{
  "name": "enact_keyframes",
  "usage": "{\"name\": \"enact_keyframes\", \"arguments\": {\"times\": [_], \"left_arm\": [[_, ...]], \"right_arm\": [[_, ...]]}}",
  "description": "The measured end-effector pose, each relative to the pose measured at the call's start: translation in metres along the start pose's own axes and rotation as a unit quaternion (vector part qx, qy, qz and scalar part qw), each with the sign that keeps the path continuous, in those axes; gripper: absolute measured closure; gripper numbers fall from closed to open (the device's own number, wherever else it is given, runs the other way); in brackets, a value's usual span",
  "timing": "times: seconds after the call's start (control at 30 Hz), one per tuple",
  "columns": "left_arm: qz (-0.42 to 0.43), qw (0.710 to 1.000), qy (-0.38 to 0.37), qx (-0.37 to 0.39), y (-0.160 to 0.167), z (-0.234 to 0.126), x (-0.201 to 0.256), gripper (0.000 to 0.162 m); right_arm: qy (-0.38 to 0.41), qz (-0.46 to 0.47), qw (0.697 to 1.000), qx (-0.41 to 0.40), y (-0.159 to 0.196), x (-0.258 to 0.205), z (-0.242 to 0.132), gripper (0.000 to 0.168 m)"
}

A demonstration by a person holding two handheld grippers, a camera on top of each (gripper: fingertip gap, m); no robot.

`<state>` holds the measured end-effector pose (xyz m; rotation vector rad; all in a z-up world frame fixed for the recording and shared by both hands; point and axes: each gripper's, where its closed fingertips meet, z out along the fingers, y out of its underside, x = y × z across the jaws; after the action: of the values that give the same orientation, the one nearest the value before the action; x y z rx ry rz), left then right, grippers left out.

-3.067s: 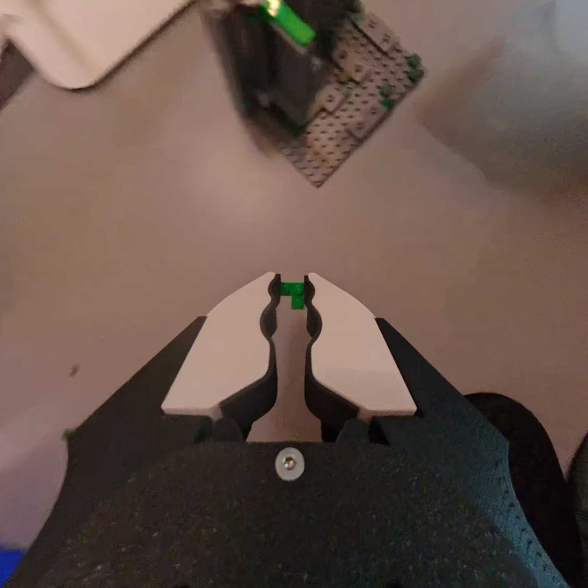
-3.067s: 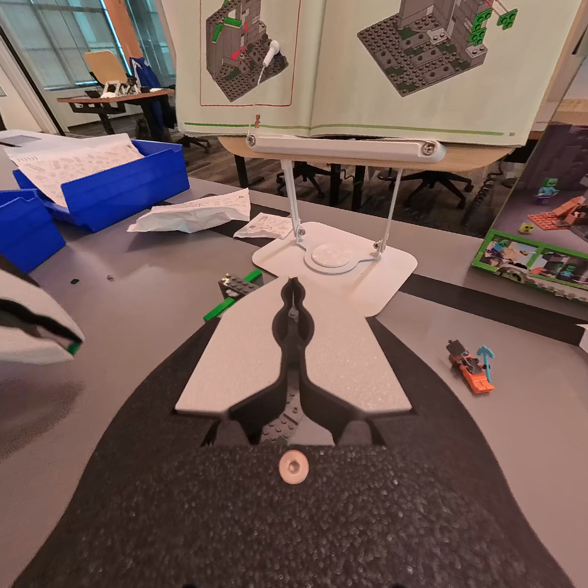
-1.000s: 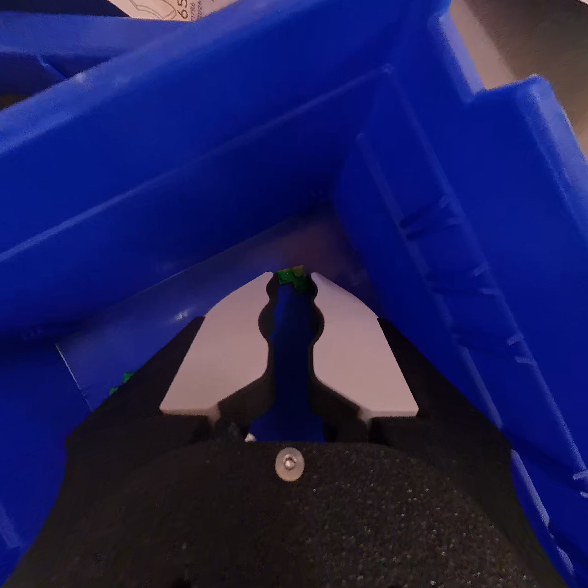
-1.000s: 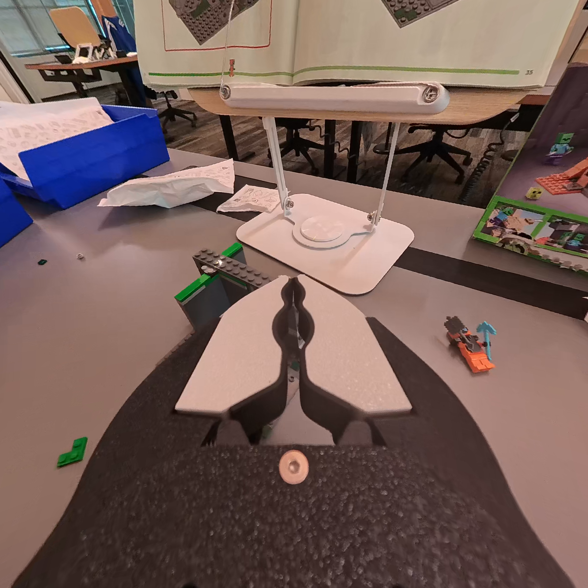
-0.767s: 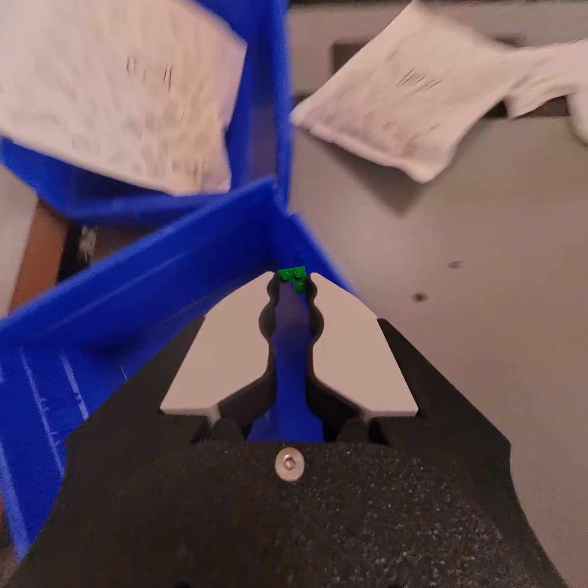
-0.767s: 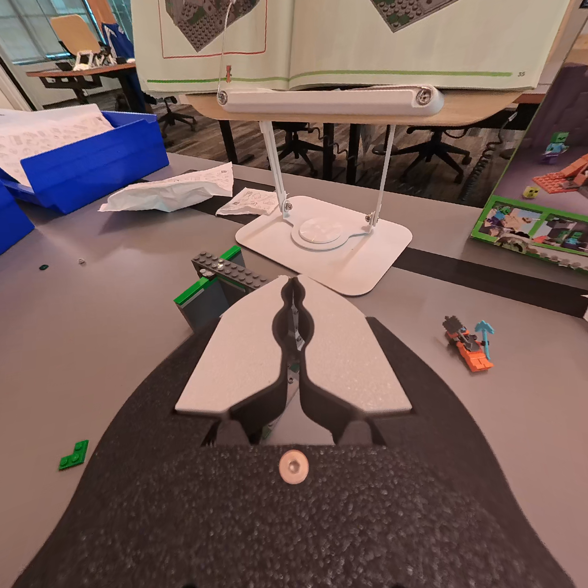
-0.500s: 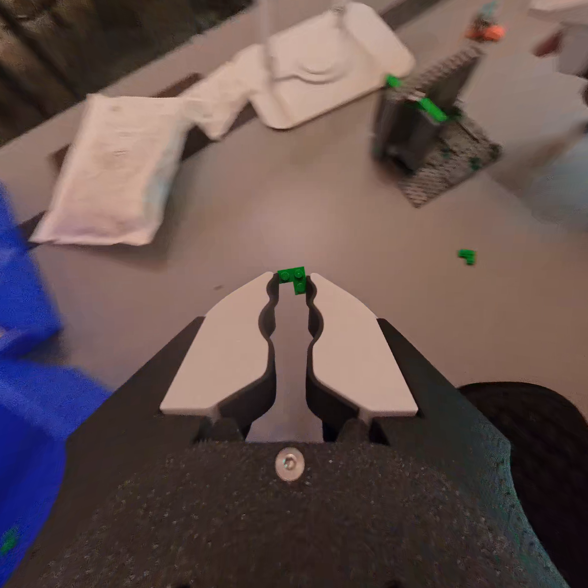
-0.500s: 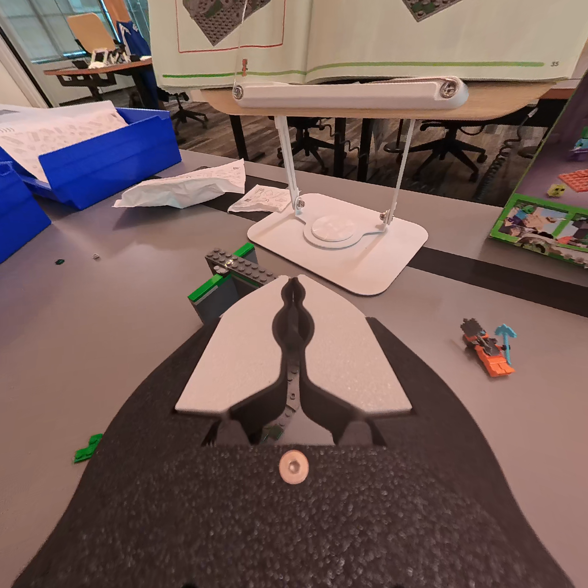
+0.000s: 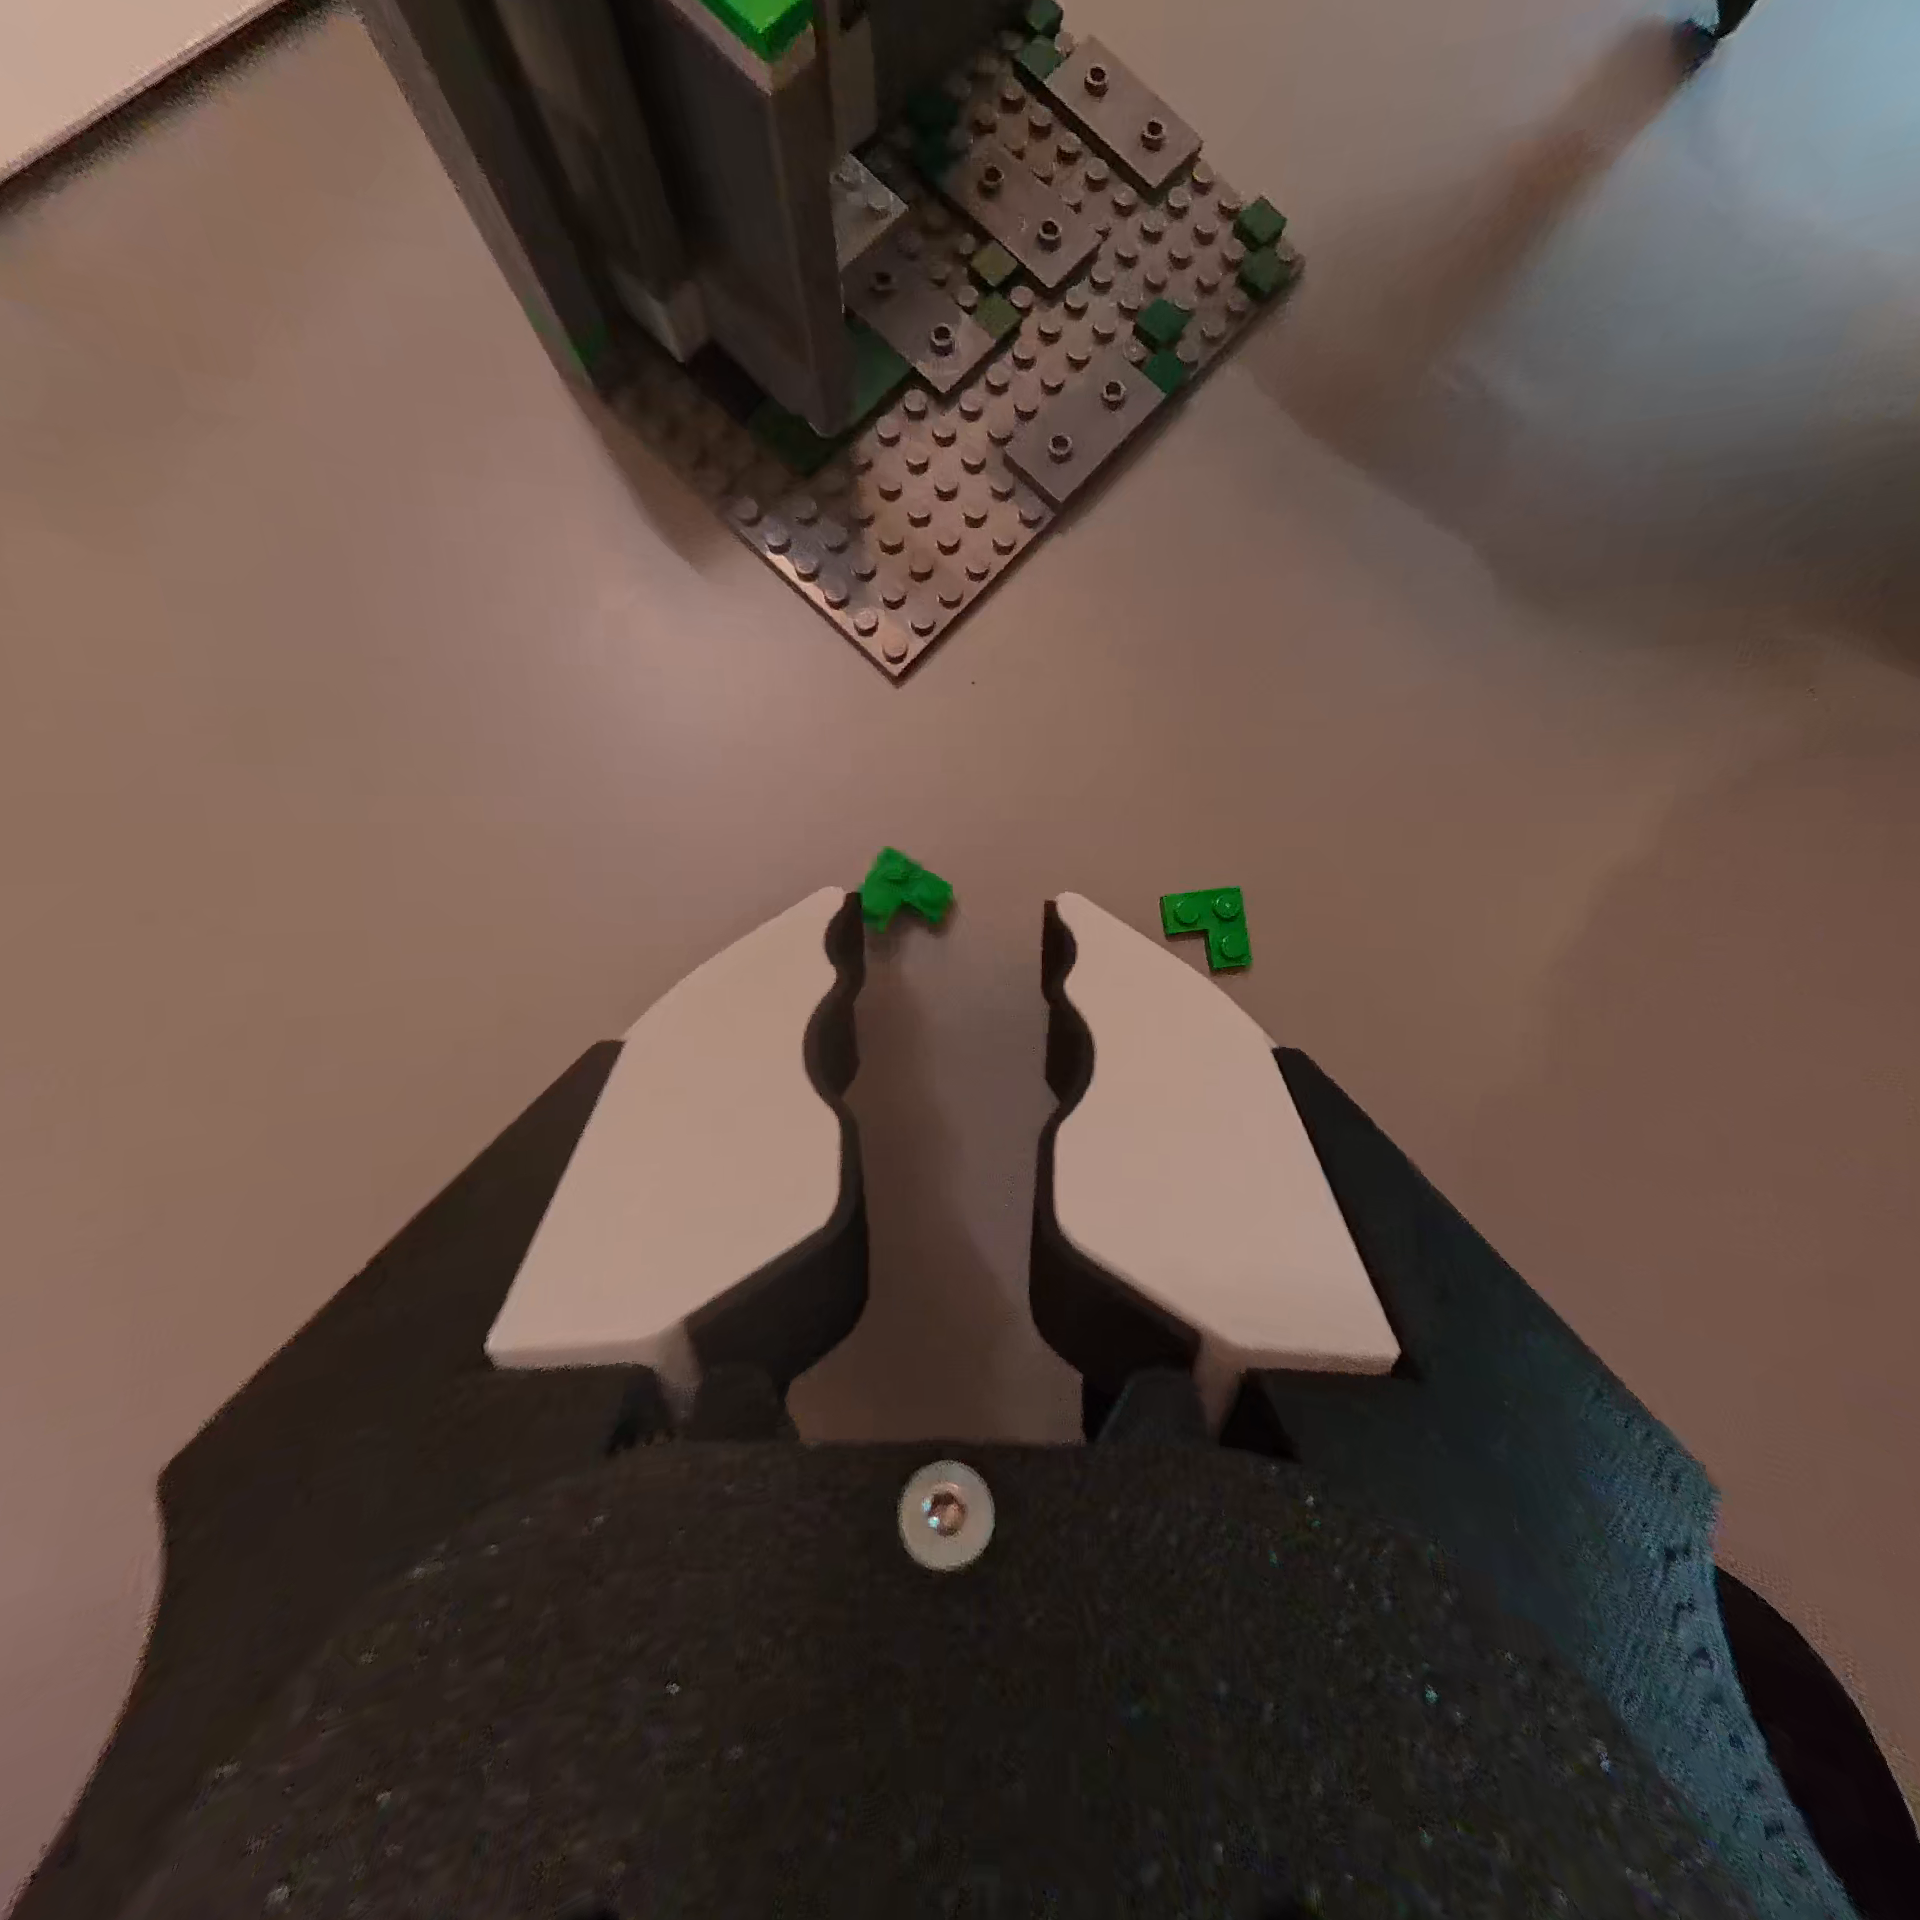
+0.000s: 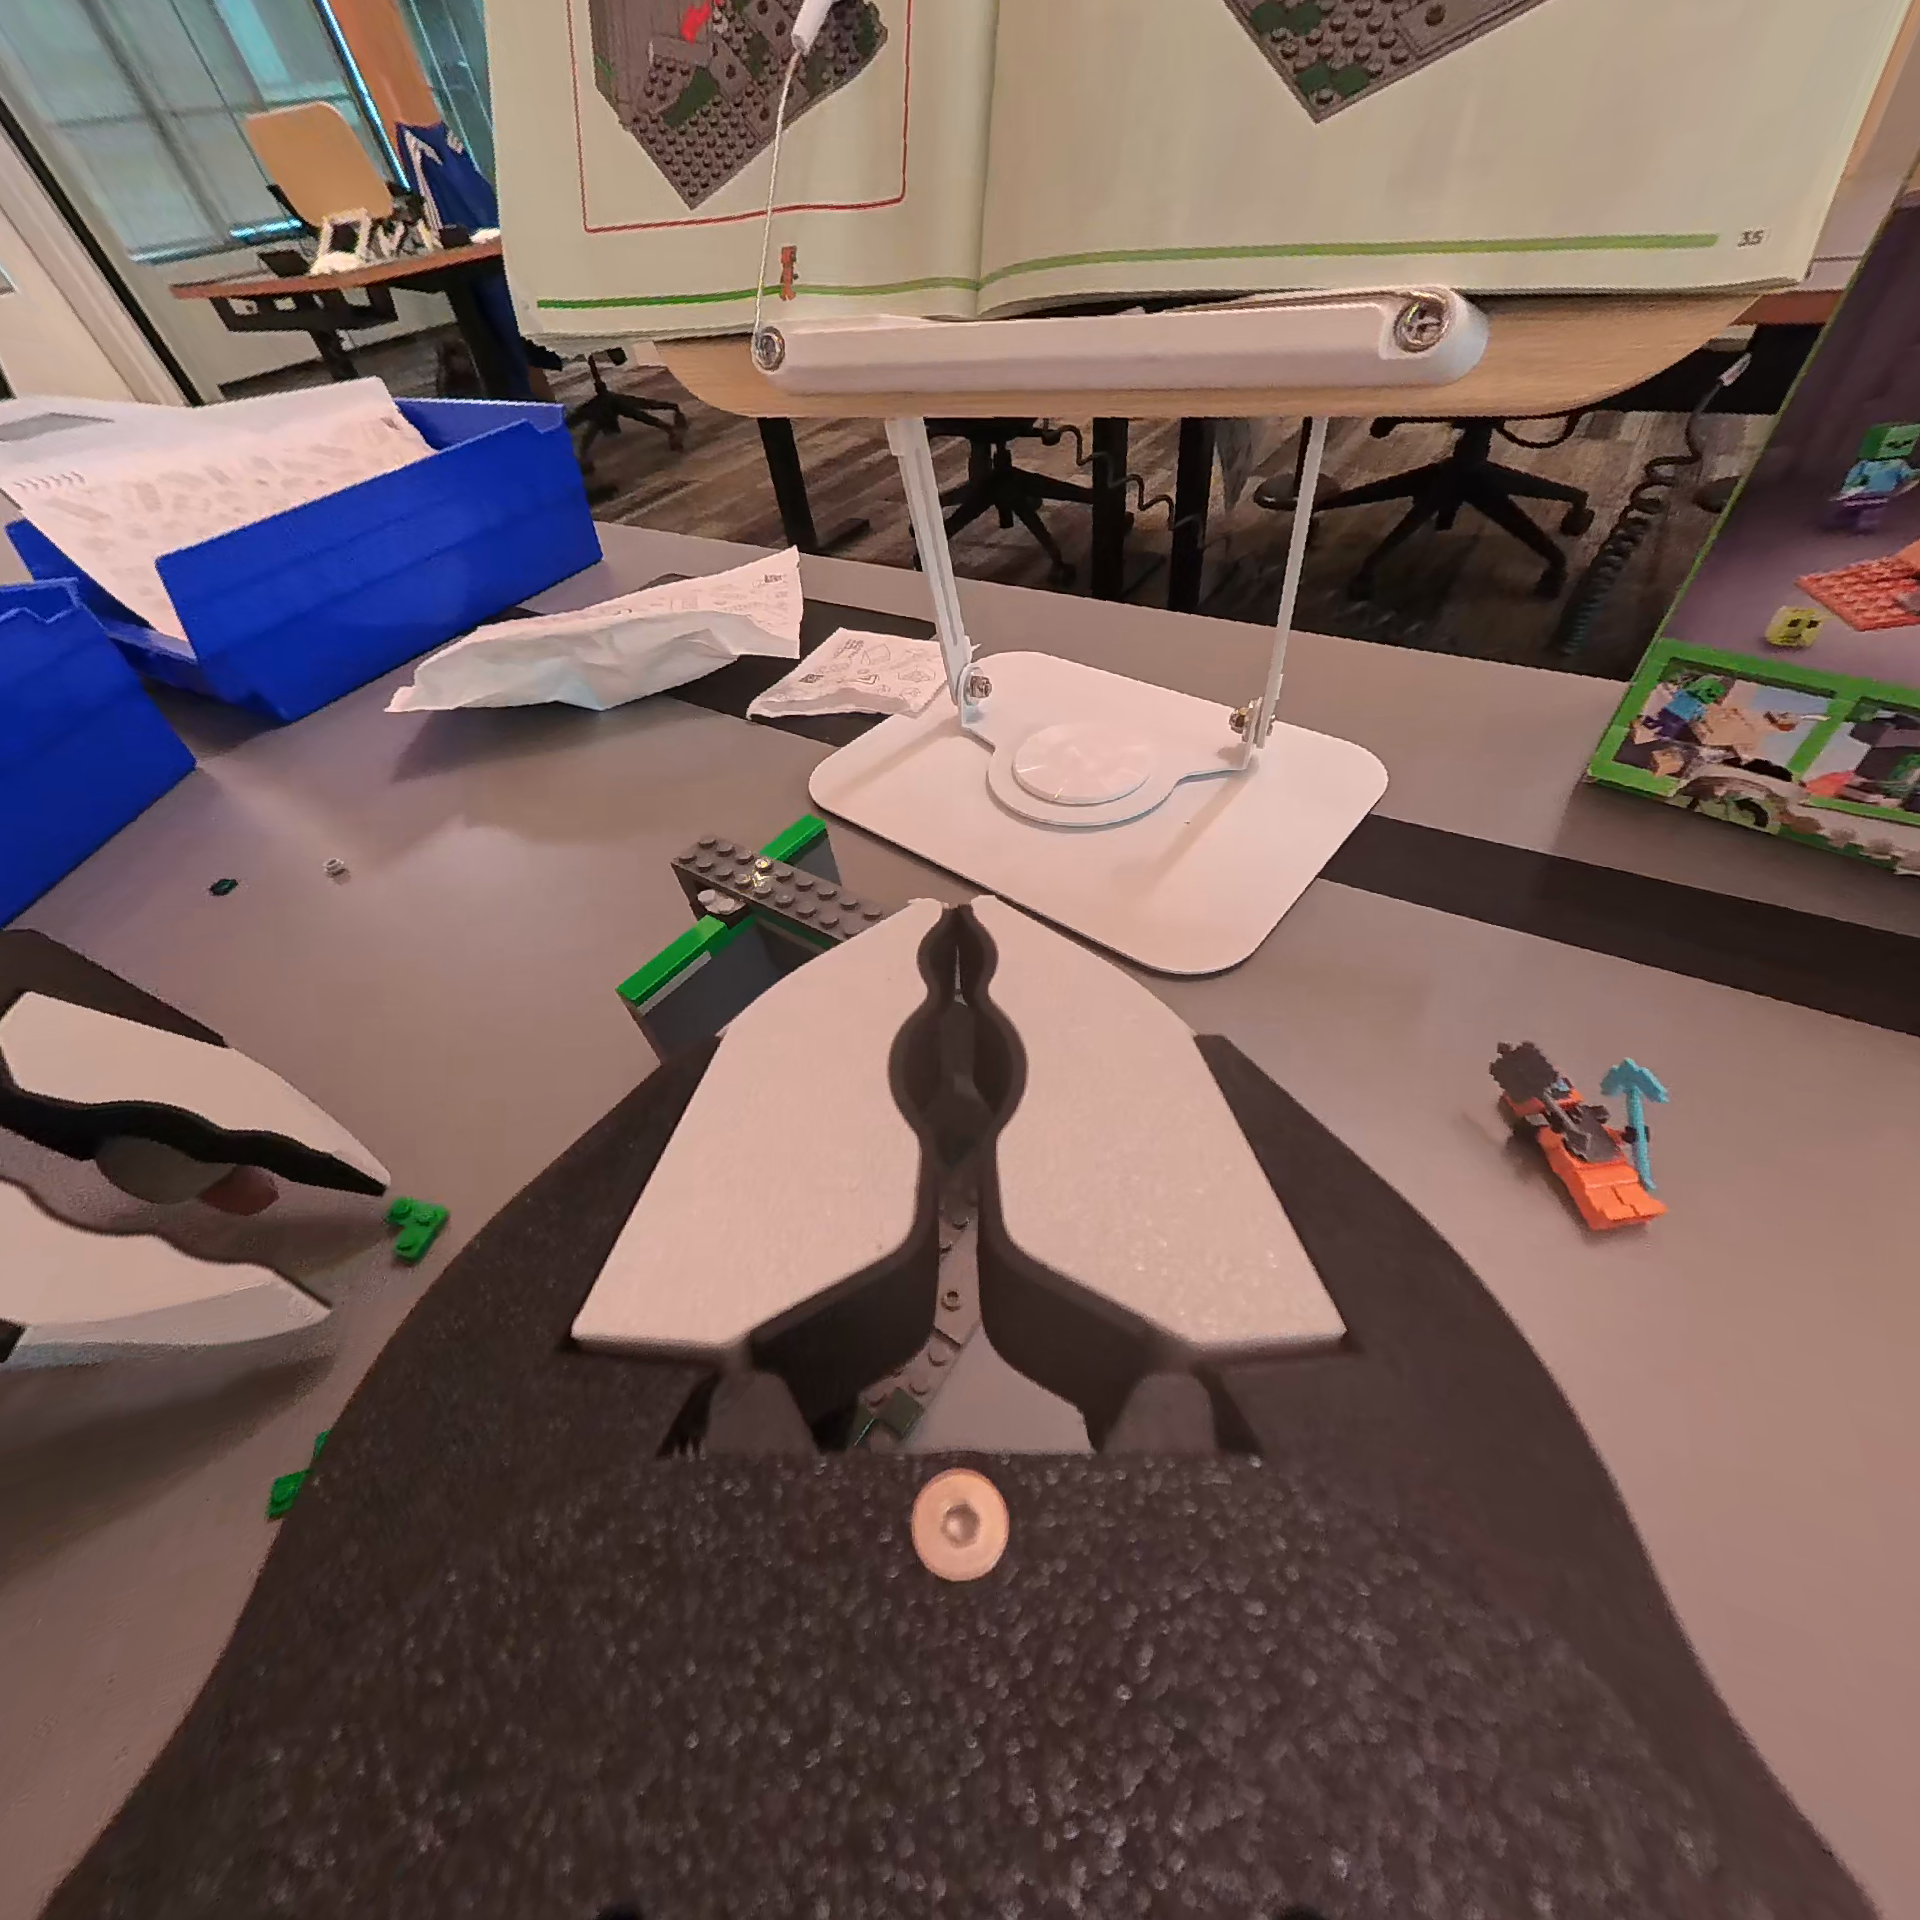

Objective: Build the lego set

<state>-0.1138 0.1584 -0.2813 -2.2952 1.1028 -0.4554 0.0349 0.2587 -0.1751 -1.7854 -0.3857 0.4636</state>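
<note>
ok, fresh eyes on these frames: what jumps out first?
Two bright green corner plates on the grey table: one at the open left gripper's left fingertip, the other just right of it. Beyond them stands the grey build with its tall wall. In the right wrist view, the shut right gripper faces the open manual on a white stand.
</note>
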Motion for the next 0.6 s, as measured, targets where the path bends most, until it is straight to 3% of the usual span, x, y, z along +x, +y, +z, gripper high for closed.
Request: {"name": "enact_keyframes", "arguments": {"times": [0.17,0.33,0.47,0.6], "left_arm": [[-0.012,0.999,-0.015,0.049,-0.007,-0.028,0.001,0.129],[-0.051,0.983,-0.117,0.13,-0.006,-0.11,-0.025,0.136],[-0.095,0.946,-0.272,0.152,0.031,-0.194,-0.064,0.139],[-0.168,0.894,-0.403,0.105,0.102,-0.255,-0.106,0.133]], "right_arm": [[-0.001,-0.002,1.0,-0.003,0.002,-0.002,0.001,0.168],[-0.001,-0.001,1.0,-0.005,0.003,-0.001,0.002,0.168],[-0.004,-0.002,1.0,-0.007,0.005,-0.004,0.003,0.168],[-0.009,-0.005,1.0,-0.011,0.007,-0.01,0.005,0.168]]}}
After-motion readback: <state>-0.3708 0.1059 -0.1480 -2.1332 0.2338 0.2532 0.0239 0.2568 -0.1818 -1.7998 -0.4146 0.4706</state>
